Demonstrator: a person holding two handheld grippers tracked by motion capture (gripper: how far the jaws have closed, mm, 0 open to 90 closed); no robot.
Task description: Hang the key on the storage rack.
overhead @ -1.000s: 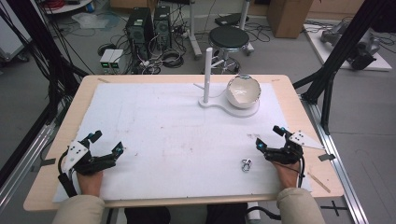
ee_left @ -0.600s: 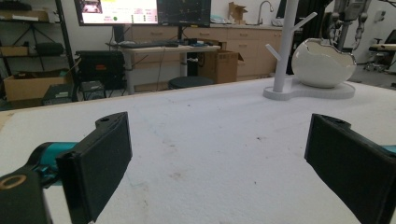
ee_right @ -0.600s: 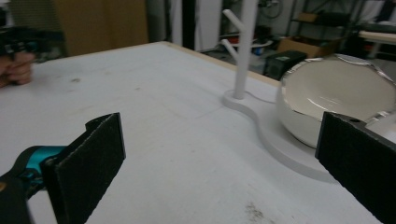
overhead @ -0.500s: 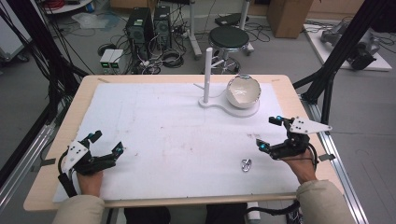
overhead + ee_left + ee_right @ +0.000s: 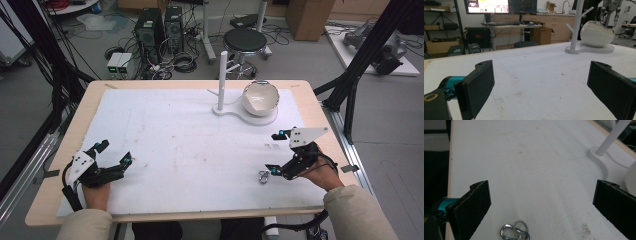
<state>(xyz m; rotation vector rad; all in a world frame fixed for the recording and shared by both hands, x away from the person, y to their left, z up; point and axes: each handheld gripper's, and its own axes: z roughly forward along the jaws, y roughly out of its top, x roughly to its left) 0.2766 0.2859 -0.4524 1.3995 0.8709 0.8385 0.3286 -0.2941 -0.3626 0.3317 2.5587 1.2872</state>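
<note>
I see small silver metal key-ring cluster (image 5: 263,176) on white desk (image 5: 190,145) cover, at 9 o'clock of right tongs (image 5: 278,151), just beside lower tip. Right tongs spread wide, empty, nearer. Left tongs (image 5: 113,153) spread wide, empty, well apart. I judge short advance brings cluster between jaws.

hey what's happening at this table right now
A person holds a gripper in each hand over a white-covered table. The right gripper is open, jaws wide, angled toward a small metal keyring lying on the cover just in front of it, not yet touching it. The left gripper rests open near the table's left edge. A white stand with a bowl sits at the far side.
</note>
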